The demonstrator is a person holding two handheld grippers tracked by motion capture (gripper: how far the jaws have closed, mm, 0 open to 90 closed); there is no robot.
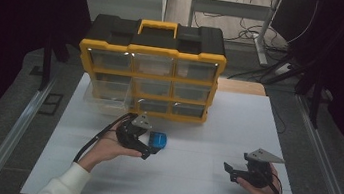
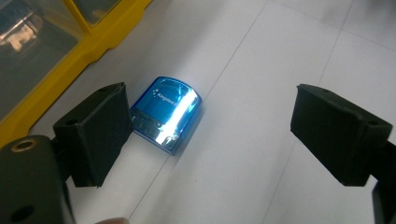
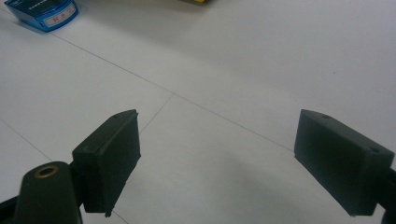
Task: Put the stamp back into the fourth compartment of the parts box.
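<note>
Blue glossy case (image 2: 166,113): you are framing it with your released left gripper (image 2: 208,135), probably for pickup; right gripper (image 3: 233,161), released, is idling aside.

The table (image 1: 235,135) has a white top with thin seam lines running across it, kind of like big sheets butted together, and grey edging shows round the outside. Sitting on it toward the far side is a yellow and black organizer (image 1: 152,69) with clear drawers, one of its left-hand drawers (image 1: 106,91) sticking out. A small shiny blue box (image 1: 158,139) lies flat just in front of it, near the middle of the white top.
</note>
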